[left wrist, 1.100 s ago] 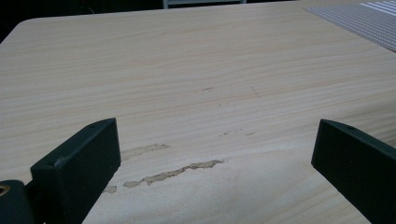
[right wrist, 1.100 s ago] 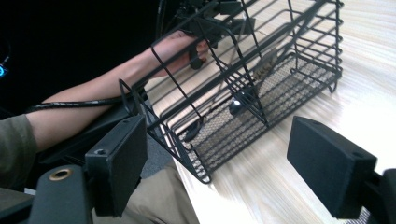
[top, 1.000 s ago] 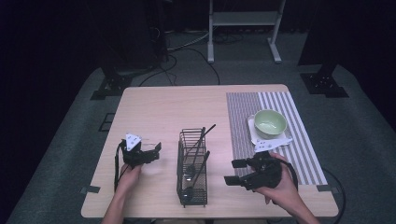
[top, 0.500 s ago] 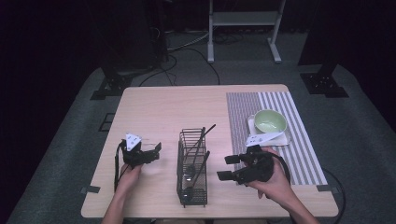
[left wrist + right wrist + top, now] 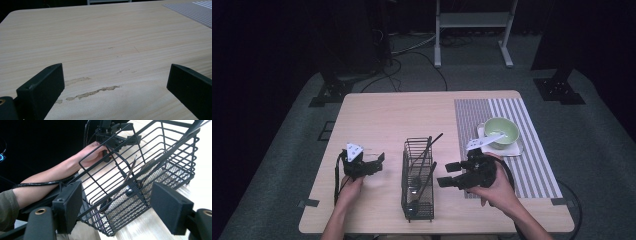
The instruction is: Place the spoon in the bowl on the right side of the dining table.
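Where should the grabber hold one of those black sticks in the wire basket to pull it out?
Probably near the top of the tall black utensil handle, where it pokes above the wire basket rim. Come from above: the bars wall in everything lower down. The right gripper, jaws open with nothing between them, sits beside the basket.

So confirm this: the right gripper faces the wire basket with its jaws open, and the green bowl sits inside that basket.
Wrong on the bowl. The high view shows the green bowl on the striped mat, apart from the wire basket. The right gripper does face the basket, jaws open.
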Demonstrator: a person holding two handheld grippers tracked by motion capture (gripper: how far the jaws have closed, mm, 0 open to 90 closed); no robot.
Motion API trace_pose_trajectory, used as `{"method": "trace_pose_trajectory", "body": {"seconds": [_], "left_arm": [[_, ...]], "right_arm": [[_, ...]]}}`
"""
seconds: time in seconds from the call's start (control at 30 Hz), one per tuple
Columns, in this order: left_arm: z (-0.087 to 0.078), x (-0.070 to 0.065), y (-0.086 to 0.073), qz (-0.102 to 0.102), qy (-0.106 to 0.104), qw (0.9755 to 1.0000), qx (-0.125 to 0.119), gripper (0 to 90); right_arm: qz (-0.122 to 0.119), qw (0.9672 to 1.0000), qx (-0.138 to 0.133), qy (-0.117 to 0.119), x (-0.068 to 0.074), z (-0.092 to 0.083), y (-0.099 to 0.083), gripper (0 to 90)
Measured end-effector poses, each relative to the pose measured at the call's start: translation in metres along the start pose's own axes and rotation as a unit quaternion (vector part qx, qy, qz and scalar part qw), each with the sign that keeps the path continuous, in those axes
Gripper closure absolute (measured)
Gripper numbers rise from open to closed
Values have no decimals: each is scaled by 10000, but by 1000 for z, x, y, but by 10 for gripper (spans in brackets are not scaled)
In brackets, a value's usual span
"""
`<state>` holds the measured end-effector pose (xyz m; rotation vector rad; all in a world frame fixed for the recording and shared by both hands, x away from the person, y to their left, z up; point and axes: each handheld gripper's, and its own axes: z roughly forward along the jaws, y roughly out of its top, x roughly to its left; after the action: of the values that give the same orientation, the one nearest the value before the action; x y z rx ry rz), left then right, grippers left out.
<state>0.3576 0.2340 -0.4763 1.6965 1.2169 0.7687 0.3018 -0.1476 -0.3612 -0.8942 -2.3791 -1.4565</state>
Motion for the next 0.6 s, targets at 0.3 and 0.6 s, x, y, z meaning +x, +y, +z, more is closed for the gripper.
{"method": "trace_pose_trajectory", "body": {"seconds": [0.3,0.6], "left_arm": [[0,0,0,12,1,10000,6,3],[0,0,0,11,-3,10000,1,3]], "right_arm": [[9,9999,82,-102,-2,6,9,372],[90,9997,166,-130,-6,14,15,478]]}}
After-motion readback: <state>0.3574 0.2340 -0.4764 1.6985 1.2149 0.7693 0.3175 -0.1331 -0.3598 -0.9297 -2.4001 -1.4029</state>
